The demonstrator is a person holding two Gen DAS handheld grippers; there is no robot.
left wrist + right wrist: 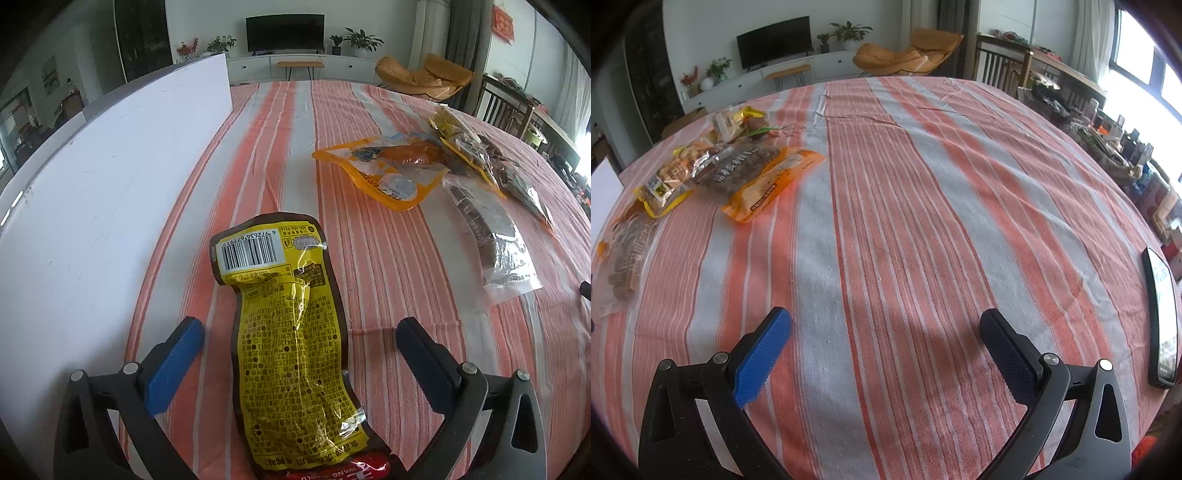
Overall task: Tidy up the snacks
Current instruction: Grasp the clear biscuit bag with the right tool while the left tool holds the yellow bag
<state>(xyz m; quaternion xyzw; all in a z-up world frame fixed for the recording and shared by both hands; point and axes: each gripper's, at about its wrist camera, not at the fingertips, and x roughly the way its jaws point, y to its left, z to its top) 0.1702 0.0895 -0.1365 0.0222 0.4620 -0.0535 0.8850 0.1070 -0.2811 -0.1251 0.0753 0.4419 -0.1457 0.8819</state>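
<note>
Left wrist: left tongs (299,328) spread wide, holding nothing; the crinkly yellow-and-brown foil snack packet (291,343) lies flat on the striped counter (369,266) between the jaws, untouched. Probably light, floppy, slippery; best pinched at an edge seal.

Right wrist: right tongs (884,325) wide, empty; heap of snack bags (716,170) well apart, far left.

Your yellow snack packet (291,343) runs off the bottom edge, a red wrapper (343,470) beneath it mostly hidden, print too small to read, your phone (1161,321) clipped at the right, screen unreadable
</note>
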